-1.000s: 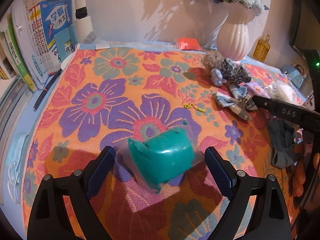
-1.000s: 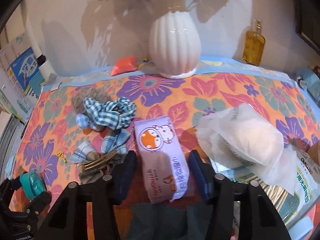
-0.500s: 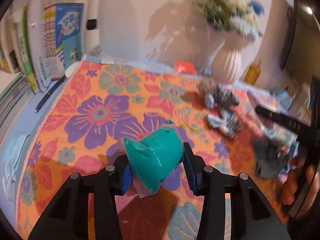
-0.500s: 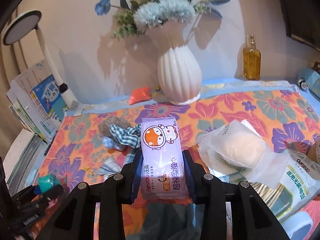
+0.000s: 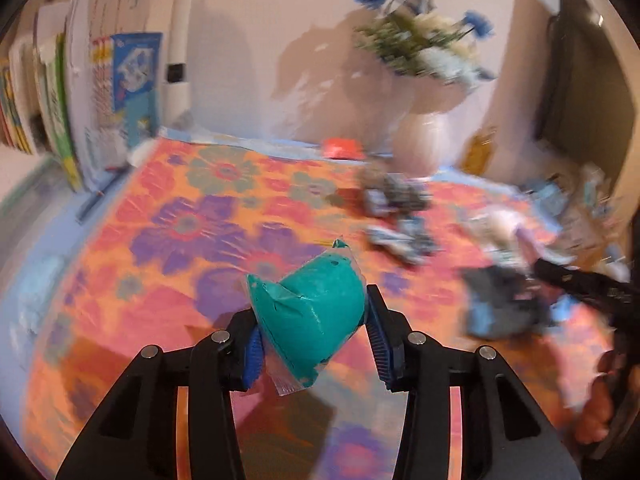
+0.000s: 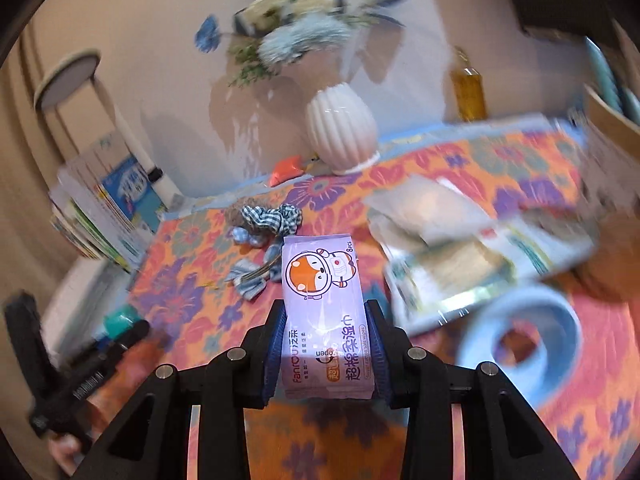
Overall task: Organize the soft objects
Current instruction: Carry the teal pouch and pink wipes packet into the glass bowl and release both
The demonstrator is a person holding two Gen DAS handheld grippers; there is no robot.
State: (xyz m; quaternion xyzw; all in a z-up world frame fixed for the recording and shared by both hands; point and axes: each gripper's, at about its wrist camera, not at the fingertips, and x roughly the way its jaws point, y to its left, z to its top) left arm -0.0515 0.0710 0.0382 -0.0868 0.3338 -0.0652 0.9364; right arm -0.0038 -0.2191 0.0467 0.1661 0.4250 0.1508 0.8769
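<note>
My left gripper (image 5: 312, 344) is shut on a teal soft object in a clear plastic bag (image 5: 308, 316) and holds it above the floral cloth (image 5: 192, 240). My right gripper (image 6: 324, 356) is shut on a purple wet-wipes pack with a fox picture (image 6: 320, 304), lifted above the cloth. Checked blue hair bows and scrunchies (image 6: 272, 220) lie on the cloth beyond the pack. A dark grey cloth (image 5: 504, 304) lies at the right in the left wrist view. The left gripper with the teal object (image 6: 120, 320) shows at the lower left of the right wrist view.
A white ribbed vase with flowers (image 6: 340, 136) stands at the back by the wall, an amber bottle (image 6: 468, 92) to its right. Books (image 5: 100, 112) stand at the left edge. White packets (image 6: 460, 240) and a blue tape roll (image 6: 520, 344) lie at right.
Both grippers closed on their objects and lifted them off the cloth: the left on the teal bagged object, the right on the wipes pack. Both views are higher now.
</note>
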